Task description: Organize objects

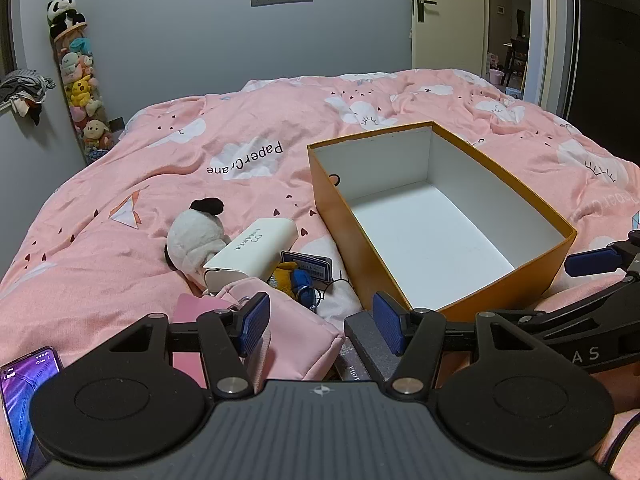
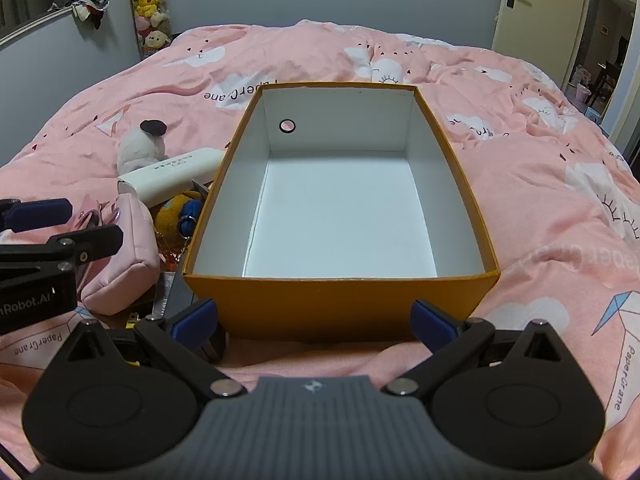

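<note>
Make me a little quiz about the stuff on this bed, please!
1. True or false: the orange box has toys inside.
2. The white power bank lies against which soft toy?
A. plush panda
B. a teddy bear
C. a rabbit
3. Fill in: the pink pouch lies on the box's ____ side in the right wrist view.

Key: 1 false, it is empty; 2 A; 3 left.
</note>
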### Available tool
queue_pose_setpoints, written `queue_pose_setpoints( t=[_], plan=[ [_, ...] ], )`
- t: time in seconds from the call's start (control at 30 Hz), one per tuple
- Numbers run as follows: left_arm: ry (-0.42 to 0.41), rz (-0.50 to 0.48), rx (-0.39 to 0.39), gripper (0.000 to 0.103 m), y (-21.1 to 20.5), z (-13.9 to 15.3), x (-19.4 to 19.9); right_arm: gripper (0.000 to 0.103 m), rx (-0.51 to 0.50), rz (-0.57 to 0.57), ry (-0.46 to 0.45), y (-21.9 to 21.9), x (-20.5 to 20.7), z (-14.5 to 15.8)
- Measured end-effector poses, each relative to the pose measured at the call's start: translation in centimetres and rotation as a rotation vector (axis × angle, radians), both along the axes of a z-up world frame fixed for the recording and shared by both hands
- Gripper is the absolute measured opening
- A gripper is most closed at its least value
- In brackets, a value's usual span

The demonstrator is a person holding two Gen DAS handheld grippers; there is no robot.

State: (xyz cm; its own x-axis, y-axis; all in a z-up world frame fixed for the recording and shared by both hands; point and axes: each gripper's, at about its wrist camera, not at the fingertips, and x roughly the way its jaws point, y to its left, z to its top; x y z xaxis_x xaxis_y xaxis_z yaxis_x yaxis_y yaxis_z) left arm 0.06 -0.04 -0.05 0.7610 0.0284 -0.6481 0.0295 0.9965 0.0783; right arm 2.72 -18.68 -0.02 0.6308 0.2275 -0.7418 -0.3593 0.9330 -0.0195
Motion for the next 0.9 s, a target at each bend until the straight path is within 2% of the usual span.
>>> queue_pose_setpoints(
  t=[0.9],
  plan=[
    [0.016,-0.002,0.009,0.070,-0.04,-0.29,0.10,0.102,-0.011,0.010,0.018,0.13,-0.04,-0.24]
  ],
)
